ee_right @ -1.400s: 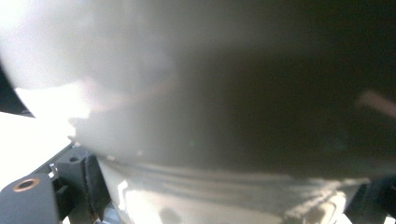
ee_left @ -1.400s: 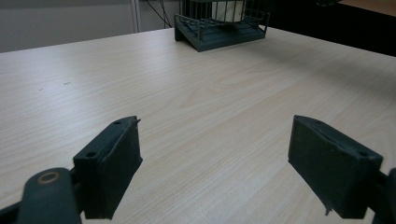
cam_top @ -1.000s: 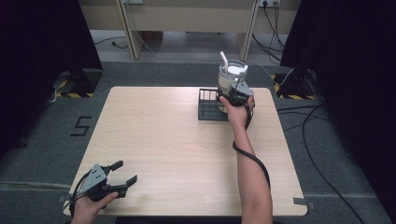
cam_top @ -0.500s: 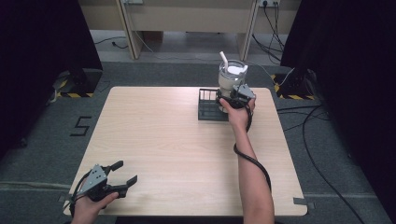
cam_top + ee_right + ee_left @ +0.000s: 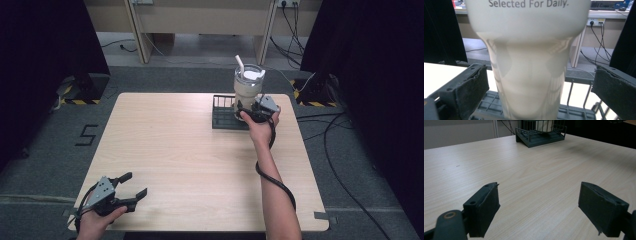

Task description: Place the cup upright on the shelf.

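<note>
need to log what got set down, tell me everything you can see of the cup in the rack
The cup is a tall cream tumbler, wide above and narrowing to a slimmer base, with a glossy wall that mirrors the room. Dark print on it reads "Selected For Daily." A clear lid and a white straw, tilted left, top it. It stands upright in the dark wire rack at the table's far right. The right gripper has just opened: its jaws flank the narrow base with a gap on each side, touching nothing.

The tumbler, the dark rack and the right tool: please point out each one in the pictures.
tumbler [image 5: 529,75], right gripper view, on its cream body.
dark rack [image 5: 222,116], high view, on its base left of the tumbler.
right tool [image 5: 248,110], high view, between its fingertips.
</note>
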Demonstrator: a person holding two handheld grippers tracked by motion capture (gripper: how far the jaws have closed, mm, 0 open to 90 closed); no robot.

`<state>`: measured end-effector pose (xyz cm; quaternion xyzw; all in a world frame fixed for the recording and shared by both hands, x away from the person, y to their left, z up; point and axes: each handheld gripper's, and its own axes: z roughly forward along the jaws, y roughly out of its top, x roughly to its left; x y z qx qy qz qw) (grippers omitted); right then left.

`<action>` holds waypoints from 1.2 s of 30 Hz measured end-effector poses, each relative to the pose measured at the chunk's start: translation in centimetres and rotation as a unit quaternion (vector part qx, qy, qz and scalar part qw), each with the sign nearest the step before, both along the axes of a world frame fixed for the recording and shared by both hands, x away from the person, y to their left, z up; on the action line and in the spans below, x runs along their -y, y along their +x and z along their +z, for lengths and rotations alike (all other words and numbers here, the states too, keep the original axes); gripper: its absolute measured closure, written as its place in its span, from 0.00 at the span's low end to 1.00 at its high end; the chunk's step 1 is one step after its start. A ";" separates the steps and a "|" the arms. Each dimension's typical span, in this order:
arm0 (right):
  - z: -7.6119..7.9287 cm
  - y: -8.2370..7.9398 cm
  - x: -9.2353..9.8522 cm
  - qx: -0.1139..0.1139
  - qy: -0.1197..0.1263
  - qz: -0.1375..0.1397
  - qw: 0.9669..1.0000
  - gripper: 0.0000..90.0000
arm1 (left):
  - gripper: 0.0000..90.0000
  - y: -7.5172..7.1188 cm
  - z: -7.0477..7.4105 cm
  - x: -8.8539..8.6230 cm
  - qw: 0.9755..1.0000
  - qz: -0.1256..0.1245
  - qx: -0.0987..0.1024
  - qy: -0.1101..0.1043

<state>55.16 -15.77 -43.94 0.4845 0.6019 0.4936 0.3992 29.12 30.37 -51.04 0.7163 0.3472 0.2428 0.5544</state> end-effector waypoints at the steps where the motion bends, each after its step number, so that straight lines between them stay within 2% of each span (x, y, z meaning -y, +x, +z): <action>1: 0.0 -0.3 0.1 0.000 0.000 0.001 1.000 0.01 | 0.18 0.0 0.0 0.0 1.000 0.000 0.000 0.000; 19: -0.2 -4.3 1.3 -0.003 -0.008 0.009 1.000 0.02 | 0.18 -0.1 0.0 0.0 1.000 0.003 0.001 -0.001; 36: -1.6 -8.0 2.8 -0.020 0.001 0.021 1.000 0.02 | 0.18 -0.1 0.0 -0.1 1.000 0.005 0.000 0.000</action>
